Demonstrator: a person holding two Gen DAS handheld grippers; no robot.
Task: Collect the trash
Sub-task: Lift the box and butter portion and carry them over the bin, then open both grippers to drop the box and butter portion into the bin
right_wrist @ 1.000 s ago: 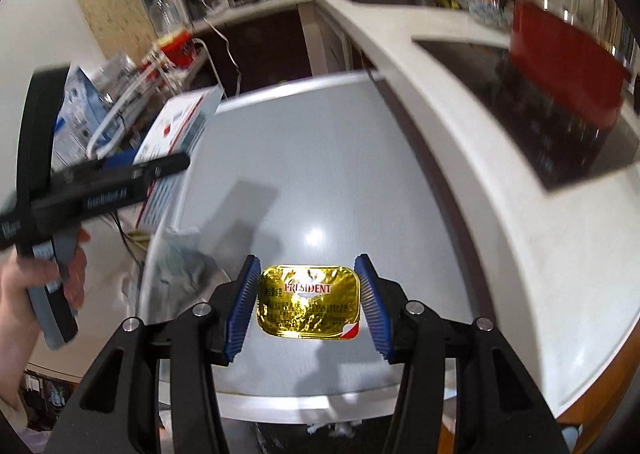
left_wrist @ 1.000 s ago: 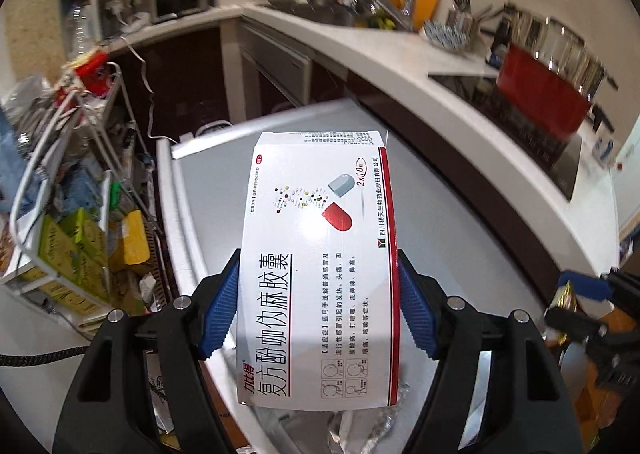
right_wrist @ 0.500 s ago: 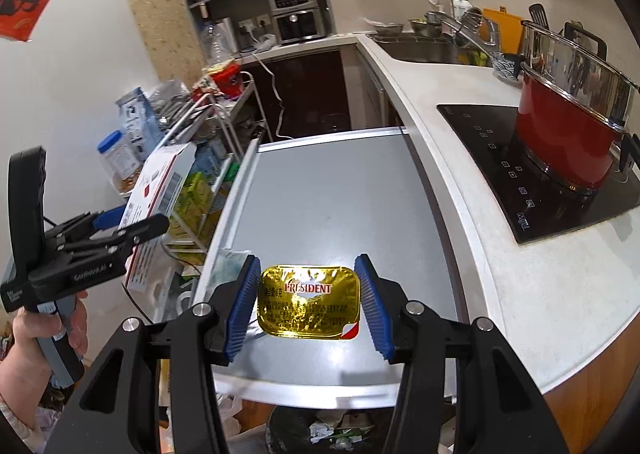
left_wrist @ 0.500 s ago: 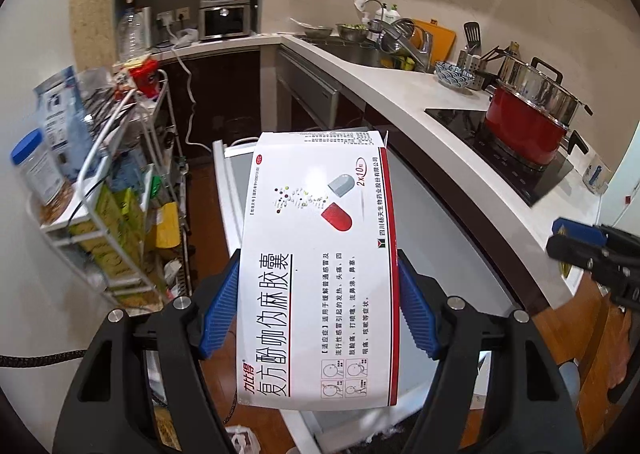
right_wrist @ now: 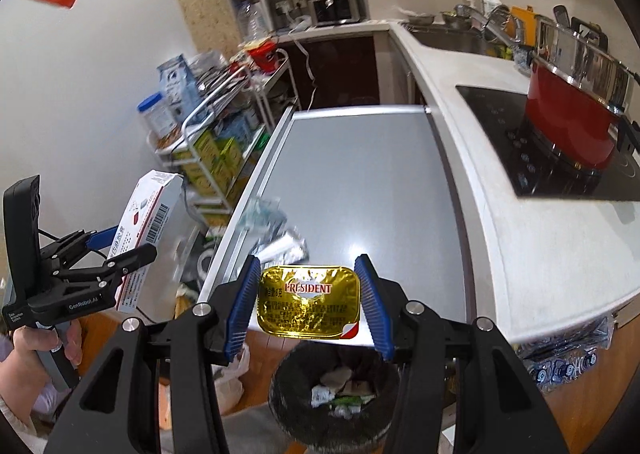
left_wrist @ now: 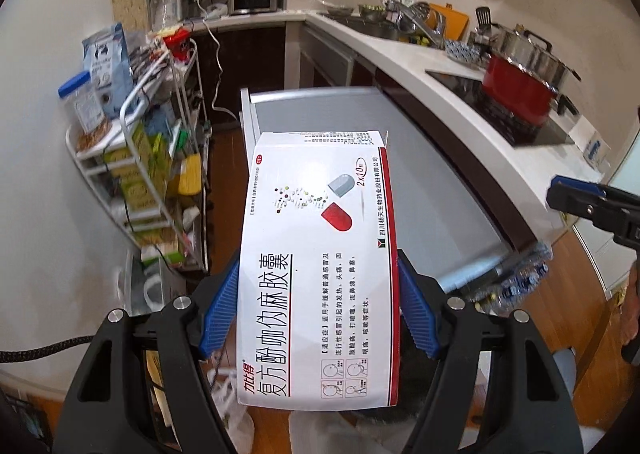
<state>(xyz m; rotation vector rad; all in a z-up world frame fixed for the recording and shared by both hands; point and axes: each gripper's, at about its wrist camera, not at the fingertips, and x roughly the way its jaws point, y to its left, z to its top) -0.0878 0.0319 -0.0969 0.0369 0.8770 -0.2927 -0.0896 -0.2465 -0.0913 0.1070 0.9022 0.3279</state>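
My left gripper [left_wrist: 318,306] is shut on a white medicine box [left_wrist: 320,266] with red and grey capsule art, held in the air off the near end of the grey table [left_wrist: 420,190]. The box [right_wrist: 148,222] and left gripper [right_wrist: 120,244] also show at the left of the right wrist view. My right gripper [right_wrist: 306,300] is shut on a gold foil butter packet [right_wrist: 308,304] marked PRESIDENT. It hangs above a black trash bin [right_wrist: 336,398] that holds scraps. A crumpled clear wrapper [right_wrist: 276,230] lies blurred at the table's near left edge.
A wire rack [right_wrist: 224,122] crammed with boxes and jars stands left of the table. The white counter [right_wrist: 532,238] on the right carries a black hob and a red pot [right_wrist: 568,122]. A pack of water bottles [right_wrist: 568,358] lies under the counter.
Both grippers have pulled back and up from the table, each keeping its item. The trash bin has come into view under the right gripper. The clear wrapper near the table edge looks blurred.
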